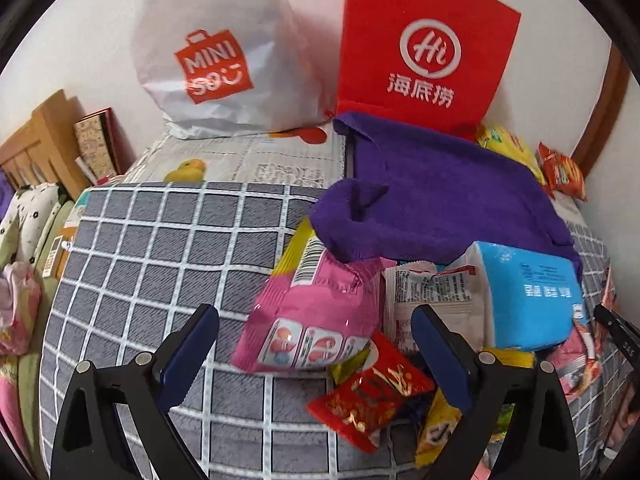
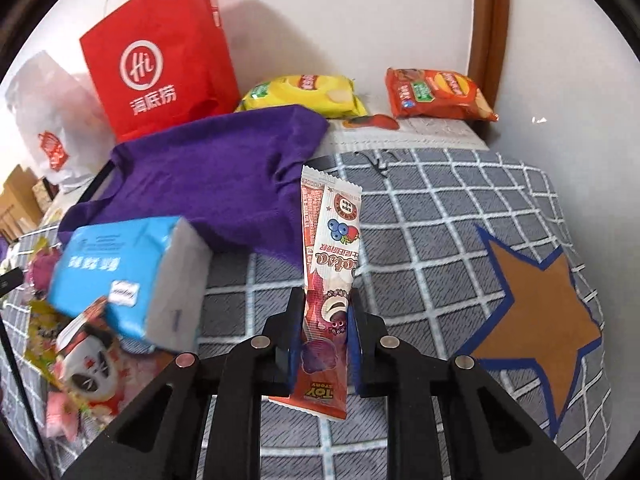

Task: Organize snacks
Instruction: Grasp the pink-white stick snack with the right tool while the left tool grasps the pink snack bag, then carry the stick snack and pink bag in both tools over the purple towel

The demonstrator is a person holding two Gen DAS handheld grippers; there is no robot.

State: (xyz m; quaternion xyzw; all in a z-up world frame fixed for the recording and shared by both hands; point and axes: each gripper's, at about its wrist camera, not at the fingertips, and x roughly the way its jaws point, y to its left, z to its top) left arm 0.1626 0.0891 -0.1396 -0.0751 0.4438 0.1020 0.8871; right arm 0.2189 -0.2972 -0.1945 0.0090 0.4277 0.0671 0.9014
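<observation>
red-and-white snack stick stands clamped in the right gripper, lifted clear of the checked blanket. left gripper hangs spread apart over the pink packet in the snack heap. picking looks done; next it needs carrying to a sorting spot.

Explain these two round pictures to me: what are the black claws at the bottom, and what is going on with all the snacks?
No robot here: a person holds a two-finger grabber in each hand, and a small wide-angle camera on each looks along its fingers. One picture comes from the left gripper, which is open above a pink packet and a red packet. The other comes from the right gripper, shut on a long snack stick. Everything lies on a checked blanket: a purple cloth, a blue tissue pack, a yellow crisp bag and an orange crisp bag. A red paper bag and a white bag stand by the wall.
</observation>
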